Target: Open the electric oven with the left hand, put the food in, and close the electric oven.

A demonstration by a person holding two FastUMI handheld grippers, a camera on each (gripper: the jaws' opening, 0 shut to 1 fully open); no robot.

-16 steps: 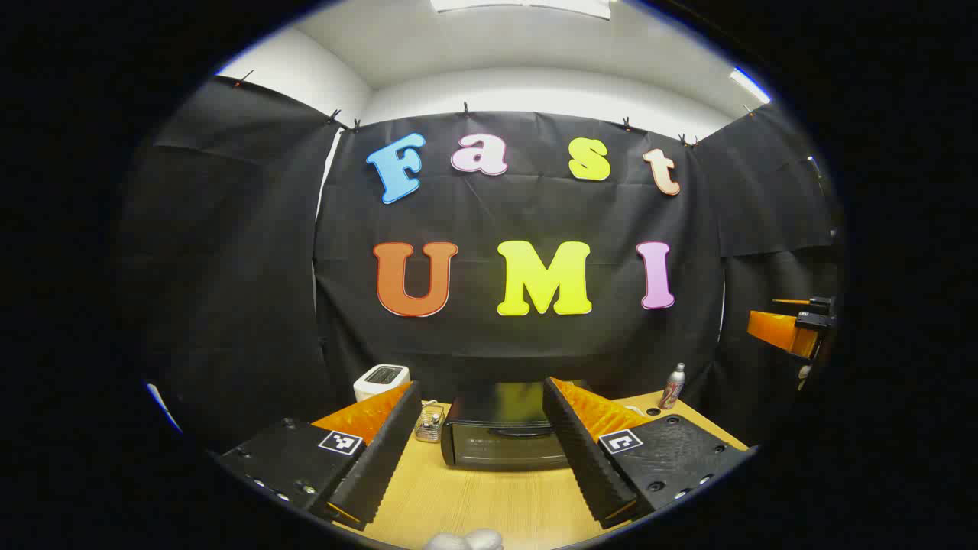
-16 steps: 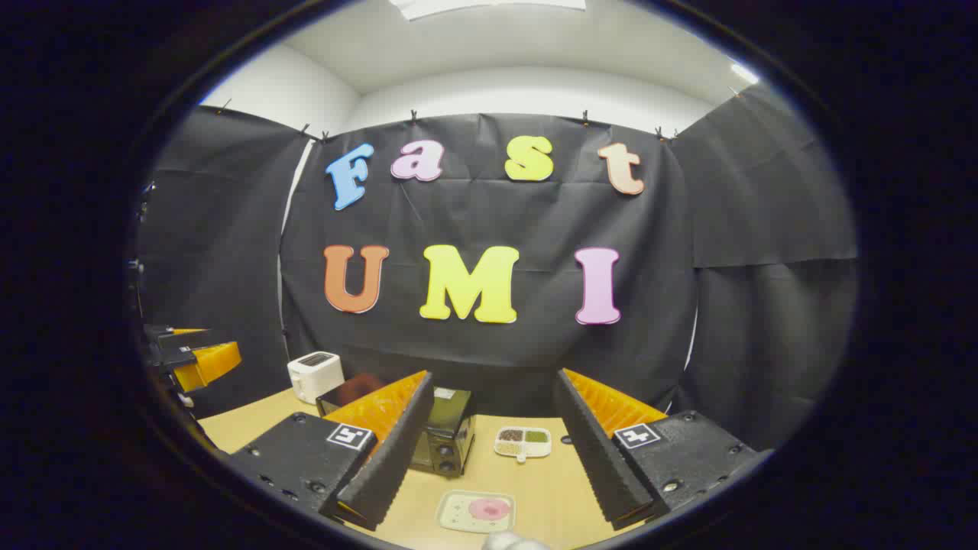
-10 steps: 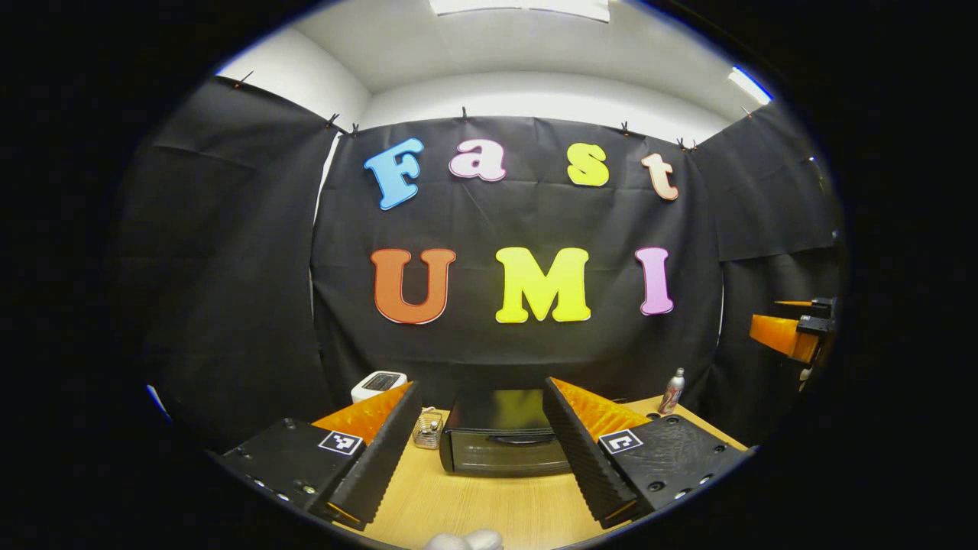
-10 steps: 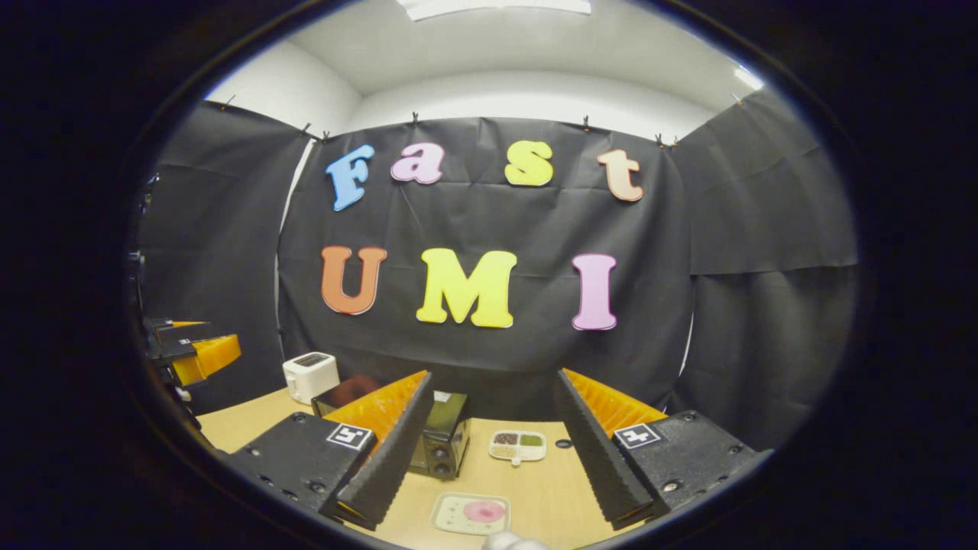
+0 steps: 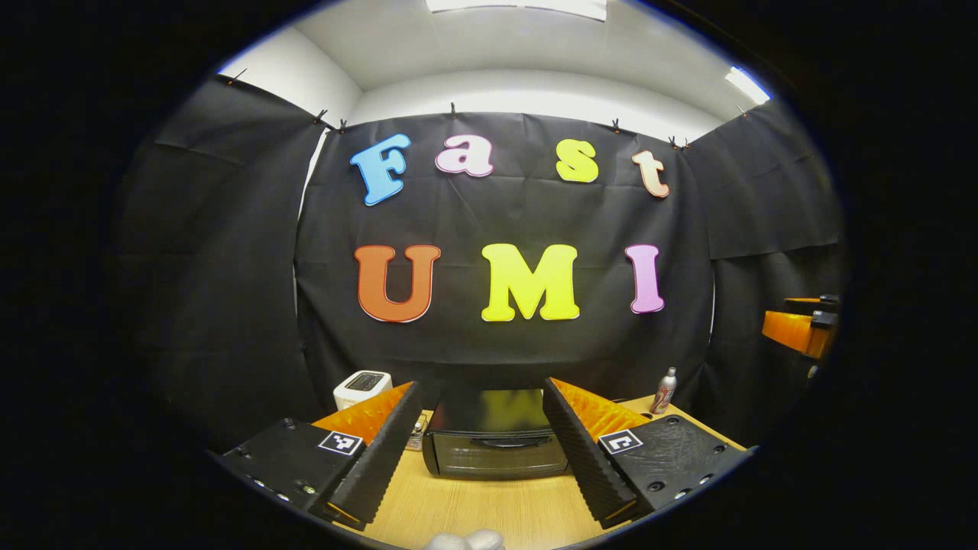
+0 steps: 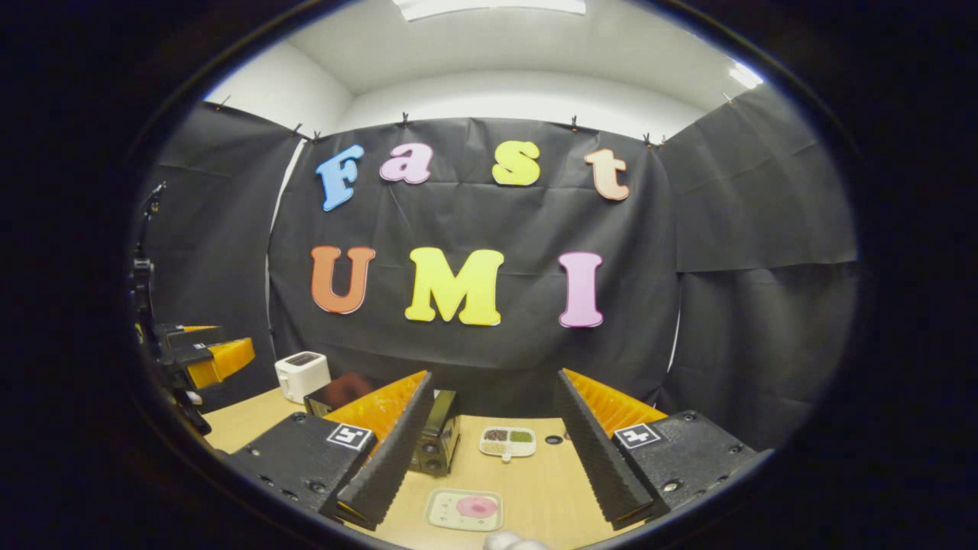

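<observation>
Black cloth backs a wooden counter (image 5: pixel 489 512). Dead ahead of the left tool (image 5: pixel 480 443), framed between its spread fingers, sits the electric oven (image 5: pixel 493 451), door closed. The right tool (image 6: pixel 489 447) is also spread, with the plate of food (image 6: pixel 464 509) lying just ahead between its fingers, the oven off to its left.

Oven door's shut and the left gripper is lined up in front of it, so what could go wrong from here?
The handle is a thin dark bar on the oven; the open left gripper could miss or slip off it.

A small jar sits close beside the oven's left side; the left finger might knock it.

In the right gripper view, the food plate lies in front of the oven, maybe within the door's downward swing. The right gripper is open, holding nothing.
</observation>
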